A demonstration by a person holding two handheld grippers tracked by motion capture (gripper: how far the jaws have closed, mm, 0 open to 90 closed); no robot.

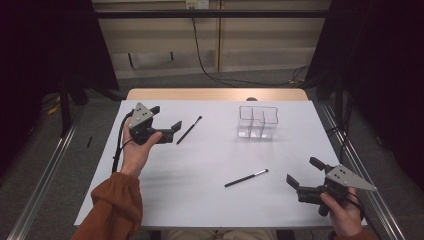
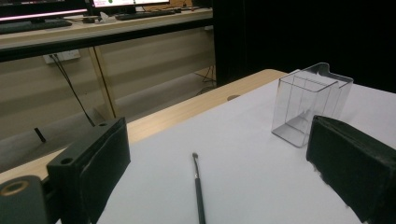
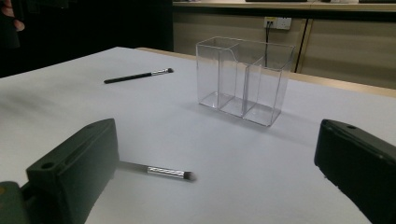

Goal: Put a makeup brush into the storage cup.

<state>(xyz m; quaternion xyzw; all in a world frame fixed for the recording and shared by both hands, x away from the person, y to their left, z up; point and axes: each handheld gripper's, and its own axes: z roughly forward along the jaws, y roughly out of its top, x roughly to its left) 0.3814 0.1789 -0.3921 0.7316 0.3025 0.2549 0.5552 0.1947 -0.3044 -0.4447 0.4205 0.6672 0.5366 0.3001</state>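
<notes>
Nearest, right gripper hovers wide open and empty, jaws aimed at the near brush, likely to pick it up. Farther off, left gripper, equally wide and empty, faces the far brush. Beyond stands the clear holder, presumably their destination.

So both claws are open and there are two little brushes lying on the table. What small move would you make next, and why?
Probably ease the left claw forward and down over the far brush. That brush lies flat on the white table, straight ahead between the open jaws and nothing holds it yet. The clear box stands empty, seemingly waiting for it. The right claw could then take the near brush.
</notes>
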